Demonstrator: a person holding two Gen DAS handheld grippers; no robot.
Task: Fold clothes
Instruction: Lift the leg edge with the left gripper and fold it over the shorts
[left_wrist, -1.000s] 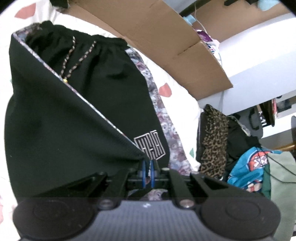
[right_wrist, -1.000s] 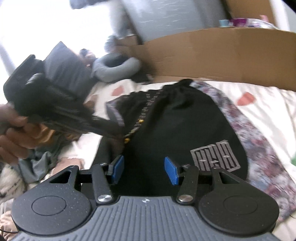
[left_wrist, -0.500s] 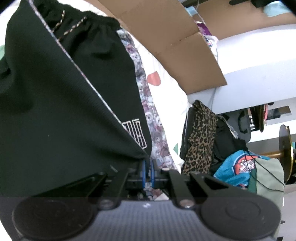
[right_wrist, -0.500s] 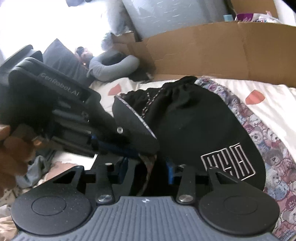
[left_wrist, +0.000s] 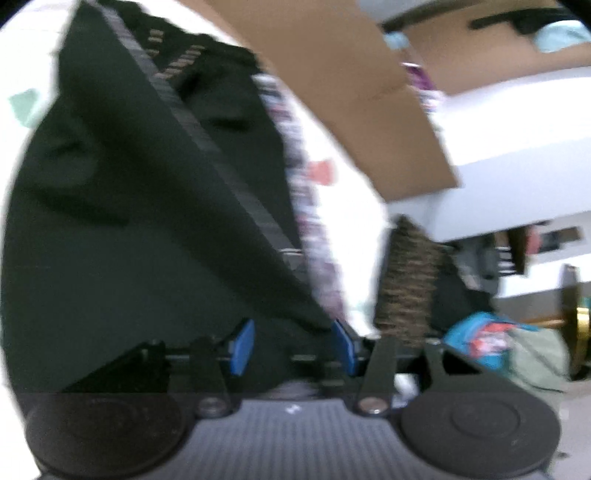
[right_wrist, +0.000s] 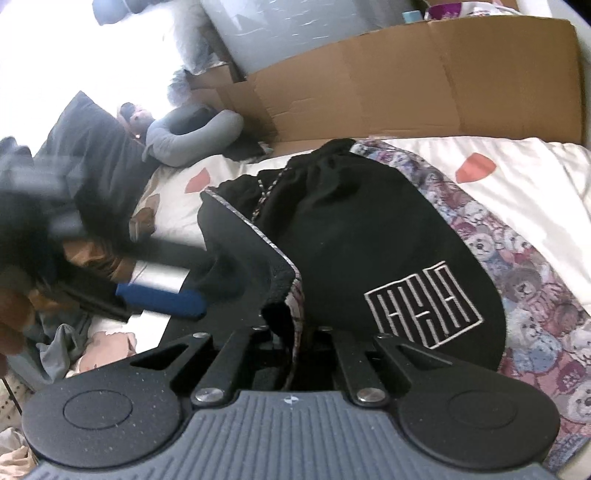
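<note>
Two grippers meet at one hem corner of the black shorts (right_wrist: 369, 236). The right gripper (right_wrist: 295, 332) is clenched on that corner, cloth pinched between its jaws. The left gripper (left_wrist: 291, 341) is opening, its blue pads (left_wrist: 242, 345) apart with fabric loose between them. From the jaws the shorts run away toward the drawstring waistband (right_wrist: 317, 166), lying on a bear-print cloth (right_wrist: 535, 280) atop the white bedsheet (right_wrist: 535, 177). The right hand, I judge, carries the fold onward.

Both wrist cameras look down, close, sharing the black shorts (right_wrist: 369, 240), left blurred.
</note>
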